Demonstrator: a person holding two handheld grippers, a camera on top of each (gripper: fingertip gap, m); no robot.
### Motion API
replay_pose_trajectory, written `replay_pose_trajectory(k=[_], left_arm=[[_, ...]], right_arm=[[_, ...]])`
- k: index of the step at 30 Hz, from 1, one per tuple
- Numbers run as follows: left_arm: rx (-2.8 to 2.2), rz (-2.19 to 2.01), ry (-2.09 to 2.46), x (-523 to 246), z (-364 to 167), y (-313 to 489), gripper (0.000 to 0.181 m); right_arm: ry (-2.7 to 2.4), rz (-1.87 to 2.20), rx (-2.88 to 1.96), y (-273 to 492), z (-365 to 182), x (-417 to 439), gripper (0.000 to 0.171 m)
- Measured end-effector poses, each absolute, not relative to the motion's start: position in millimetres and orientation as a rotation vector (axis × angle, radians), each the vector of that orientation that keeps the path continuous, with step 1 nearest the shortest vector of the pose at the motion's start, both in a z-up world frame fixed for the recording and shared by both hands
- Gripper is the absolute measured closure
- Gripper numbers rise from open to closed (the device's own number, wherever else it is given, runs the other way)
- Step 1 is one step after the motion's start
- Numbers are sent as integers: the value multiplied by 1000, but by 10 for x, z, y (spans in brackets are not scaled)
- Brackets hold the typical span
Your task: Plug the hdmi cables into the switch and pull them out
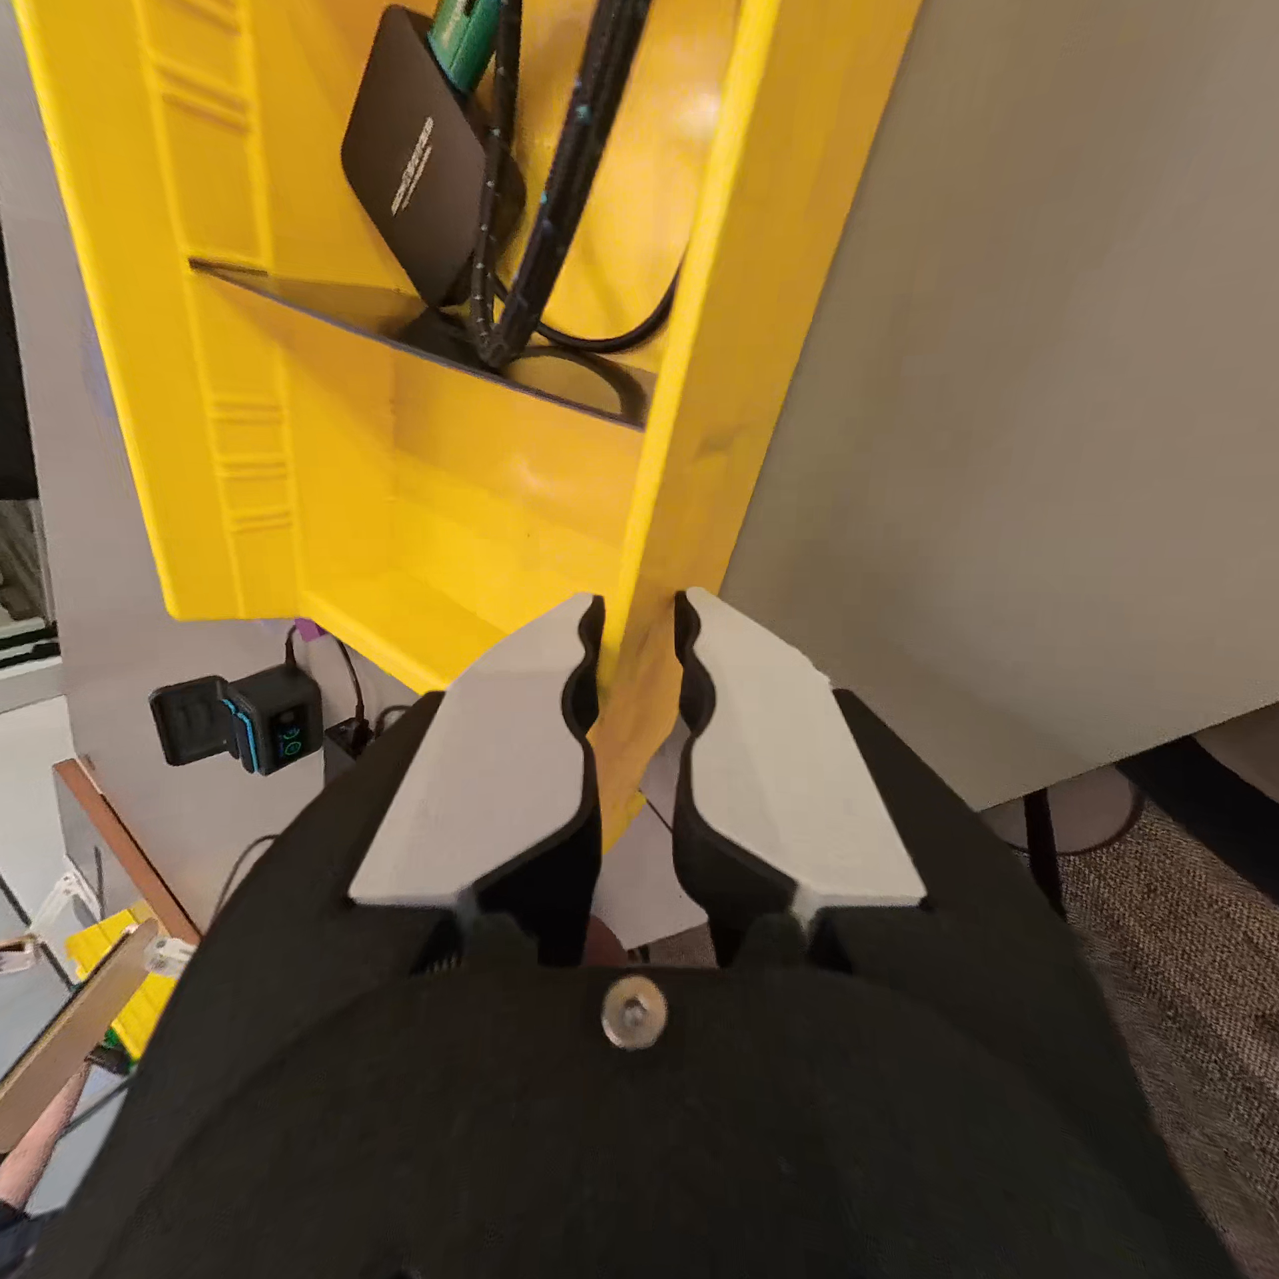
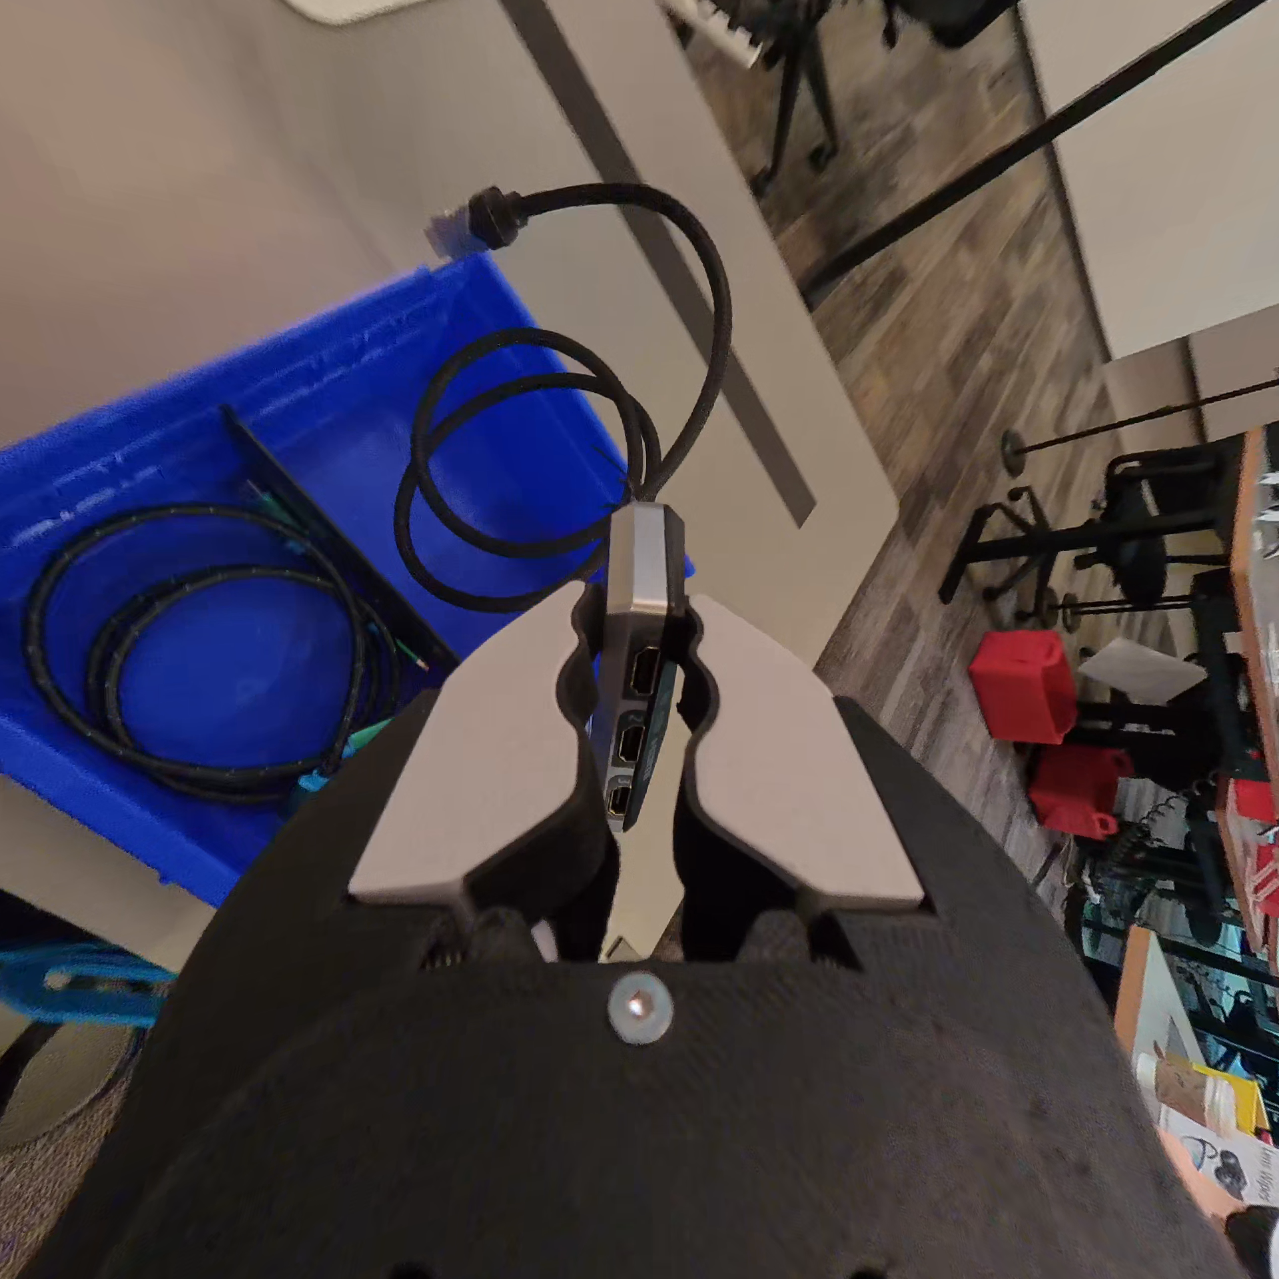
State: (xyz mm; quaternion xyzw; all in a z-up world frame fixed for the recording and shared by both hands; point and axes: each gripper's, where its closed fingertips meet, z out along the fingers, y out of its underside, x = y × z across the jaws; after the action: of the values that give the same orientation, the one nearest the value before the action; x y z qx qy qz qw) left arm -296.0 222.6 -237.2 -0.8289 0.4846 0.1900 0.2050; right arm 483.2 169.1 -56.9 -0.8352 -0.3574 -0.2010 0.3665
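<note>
My right gripper point(image 2: 637, 616) is shut on a grey metal HDMI switch point(image 2: 640, 574). The switch stands edge-on between the fingers, with three open ports facing me. Its black braided tail point(image 2: 713, 332) loops upward and ends in a free plug point(image 2: 495, 214). Behind it, a blue bin point(image 2: 173, 429) holds coiled black braided HDMI cables point(image 2: 194, 657) beside a black divider point(image 2: 332, 533). My left gripper point(image 1: 638, 609) is shut on the side wall of a yellow bin point(image 1: 332, 484). That bin holds a black box point(image 1: 429, 166), a green plug point(image 1: 460, 34) and braided cables point(image 1: 554, 207) behind a black divider point(image 1: 415, 332).
Both bins sit on a grey table point(image 1: 1038, 346). A small black device with a blue edge point(image 1: 263, 727) lies beyond the yellow bin. Red boxes point(image 2: 1024, 685) and black chair bases point(image 2: 1080, 547) stand on the wood-pattern floor to the right. Across from one pair of fingers to the other is roughly 80 cm.
</note>
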Motion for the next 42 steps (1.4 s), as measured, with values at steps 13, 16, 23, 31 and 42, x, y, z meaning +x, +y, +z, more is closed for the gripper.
replay_pose_trajectory(k=[13, 16, 23, 31, 42], left_arm=[[-2279, 389, 1358, -2087, -2411, 2218, 164], [-2292, 281, 1328, -1810, -2425, 2260, 158], [-2305, 168, 1194, -1429, -2450, 2495, 156], [-2254, 163, 1175, -1299, -2438, 2572, 148], [-2178, 139, 1166, -1263, -2229, 2591, 145]], right_arm=[[-1222, -623, -2367, 2012, -1448, 4874, 151], [-1258, -652, -2407, 2118, -1622, 4905, 152], [-1336, -747, -2603, 2217, -2159, 5079, 151], [-1198, -788, -2778, 2205, -2279, 5167, 118], [-1544, -423, -2119, 2573, -1296, 3487, 133]])
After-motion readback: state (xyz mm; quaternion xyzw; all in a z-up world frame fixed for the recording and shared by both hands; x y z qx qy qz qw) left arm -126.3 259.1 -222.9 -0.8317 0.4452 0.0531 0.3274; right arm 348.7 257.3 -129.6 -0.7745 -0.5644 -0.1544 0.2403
